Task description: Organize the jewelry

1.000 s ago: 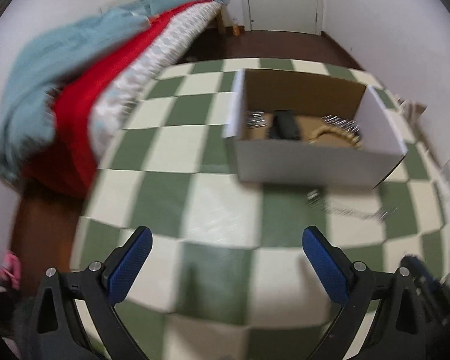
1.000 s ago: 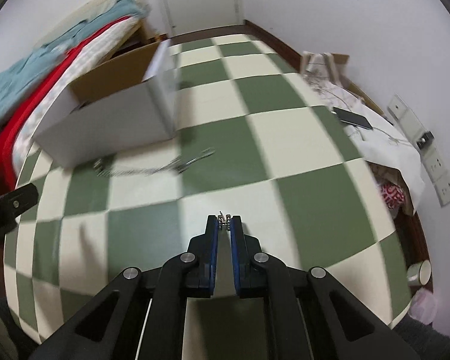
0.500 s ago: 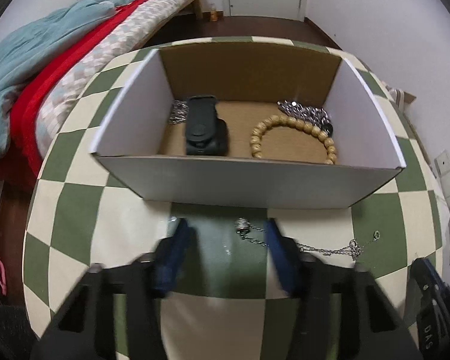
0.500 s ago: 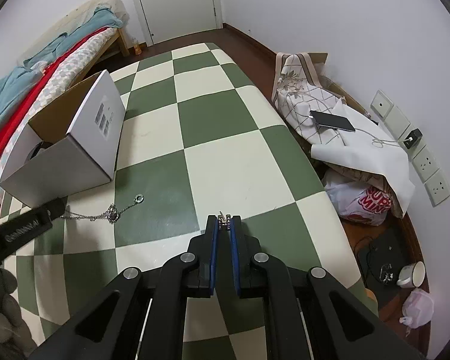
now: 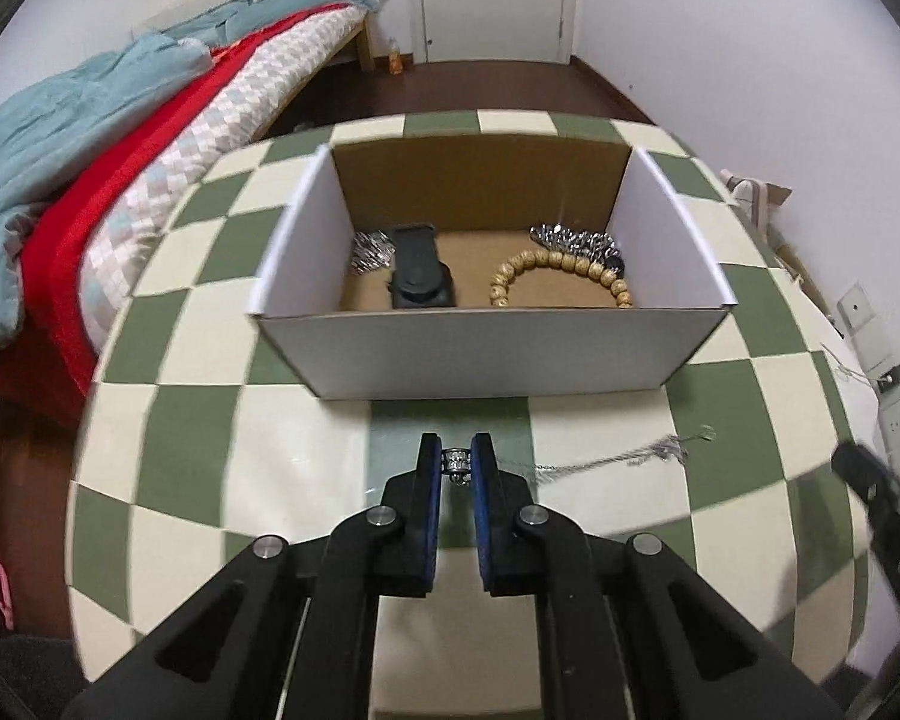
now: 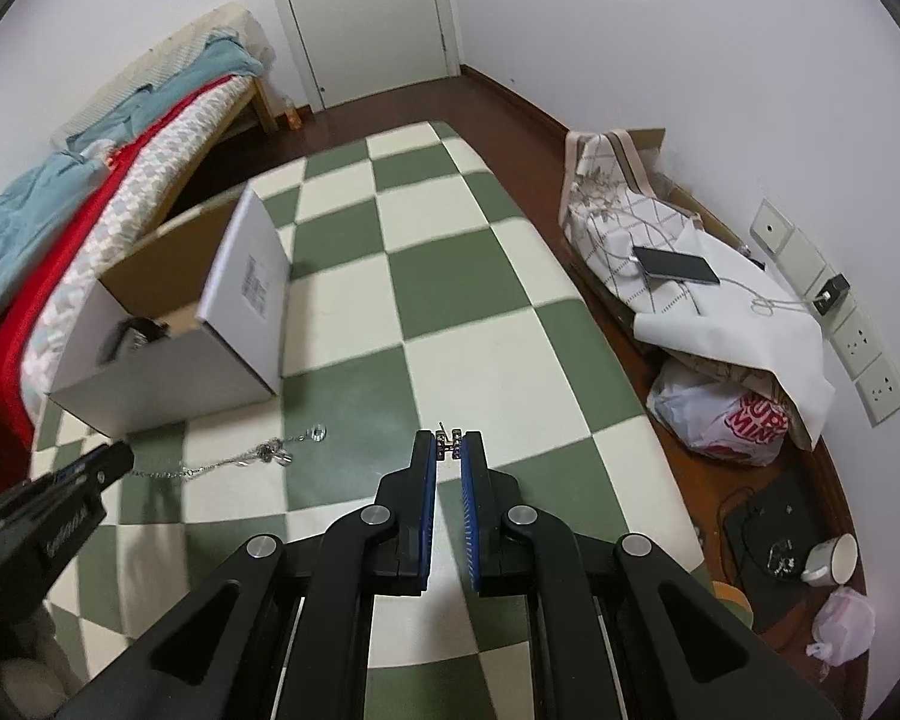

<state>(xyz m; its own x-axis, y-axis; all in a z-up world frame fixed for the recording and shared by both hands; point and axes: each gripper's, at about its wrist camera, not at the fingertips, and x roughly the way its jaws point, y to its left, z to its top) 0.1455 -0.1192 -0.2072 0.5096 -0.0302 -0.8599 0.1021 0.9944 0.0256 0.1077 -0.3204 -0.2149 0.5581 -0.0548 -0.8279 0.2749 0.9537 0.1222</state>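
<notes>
A silver chain necklace (image 5: 621, 455) lies on the checkered table just in front of the open white cardboard box (image 5: 492, 354). My left gripper (image 5: 456, 463) is shut on the necklace's beaded end. Inside the box lie a wooden bead bracelet (image 5: 561, 269), a black case (image 5: 419, 269) and silver chains (image 5: 576, 238). In the right wrist view the necklace (image 6: 240, 457) trails across the table beside the box (image 6: 168, 384). My right gripper (image 6: 448, 446) is shut on a small silver earring (image 6: 448, 439), held over the table to the right of the box.
A bed with red and teal blankets (image 5: 120, 138) borders the table's left side. On the floor at the right sit a phone (image 6: 678, 267) on a white cloth, a plastic bag (image 6: 726, 414), a mug (image 6: 831, 558) and wall sockets (image 6: 852, 342).
My left gripper went from wide open to shut on the necklace's end near the box front. The right gripper swung rightwards, still shut on the earring.
</notes>
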